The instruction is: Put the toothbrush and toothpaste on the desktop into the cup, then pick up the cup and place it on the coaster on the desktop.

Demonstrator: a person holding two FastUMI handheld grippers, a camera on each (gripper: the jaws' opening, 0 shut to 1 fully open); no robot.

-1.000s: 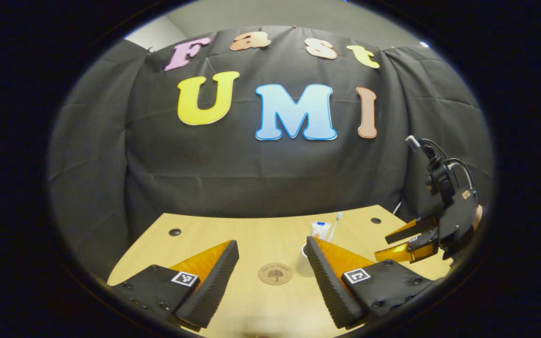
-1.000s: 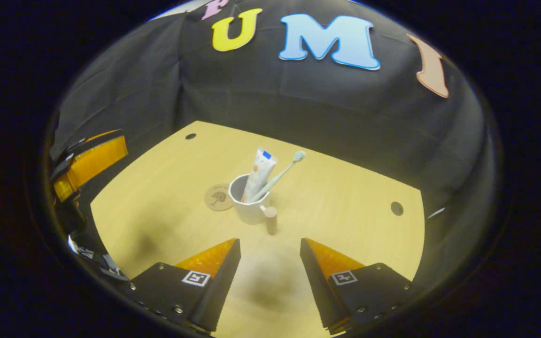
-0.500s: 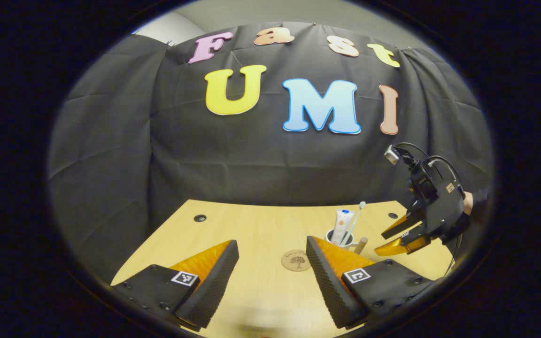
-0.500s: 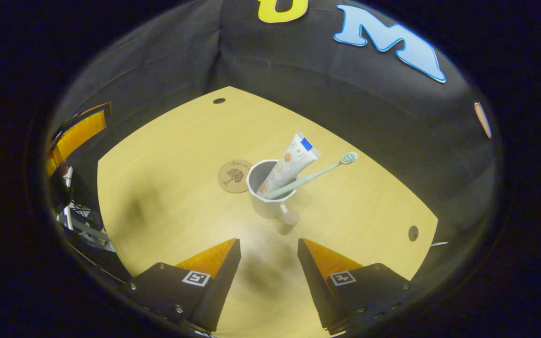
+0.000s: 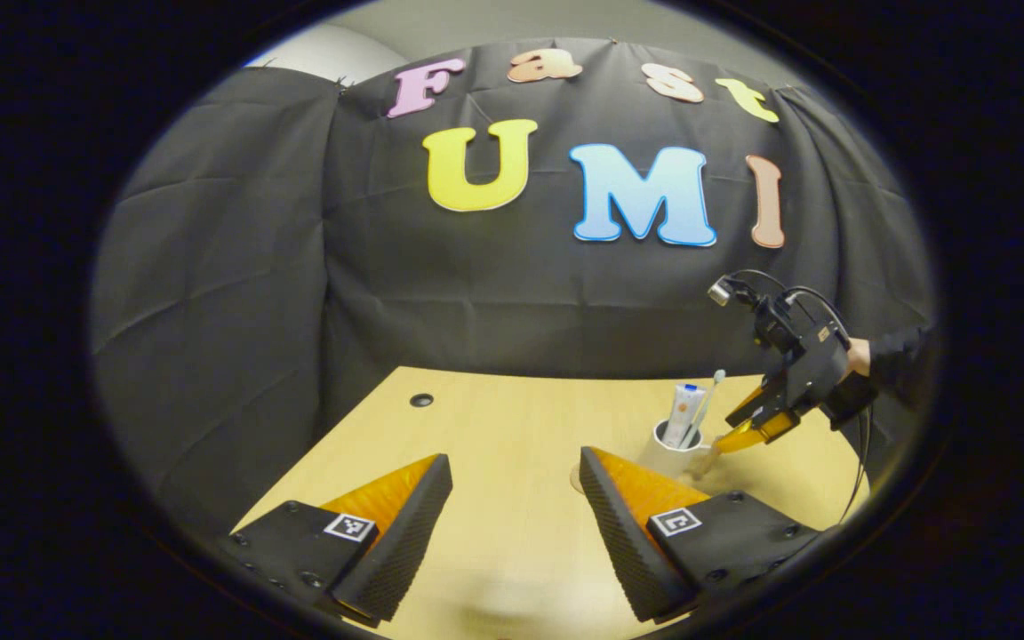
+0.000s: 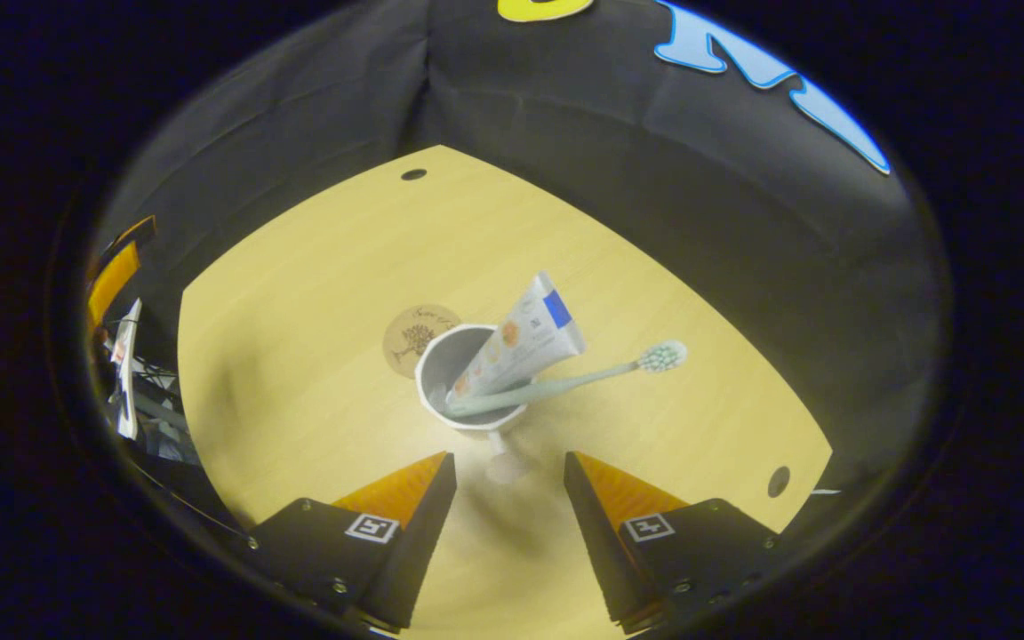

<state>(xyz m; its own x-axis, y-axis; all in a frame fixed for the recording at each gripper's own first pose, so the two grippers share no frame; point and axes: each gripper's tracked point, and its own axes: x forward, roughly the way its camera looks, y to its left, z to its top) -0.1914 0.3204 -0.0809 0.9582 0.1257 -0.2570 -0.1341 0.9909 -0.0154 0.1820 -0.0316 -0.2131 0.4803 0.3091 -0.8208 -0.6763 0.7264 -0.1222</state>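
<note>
White round cup [image 6: 468,391] holds toothpaste [image 6: 521,342], toothbrush [image 6: 565,384]; round wooden coaster [image 6: 414,327] beside cup; right gripper [image 6: 506,484] jaws apart, empty, near cup handle; left gripper [image 5: 512,498] jaws apart, empty

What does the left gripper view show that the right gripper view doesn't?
Left gripper view: the right gripper, jaws open, held by a hand, beside the white handled cup. Right gripper view: a look down into that cup, with the round brown tree-printed coaster beside it. Both: the cup holding the white toothpaste tube and pale green toothbrush, on the light wooden desk.
</note>
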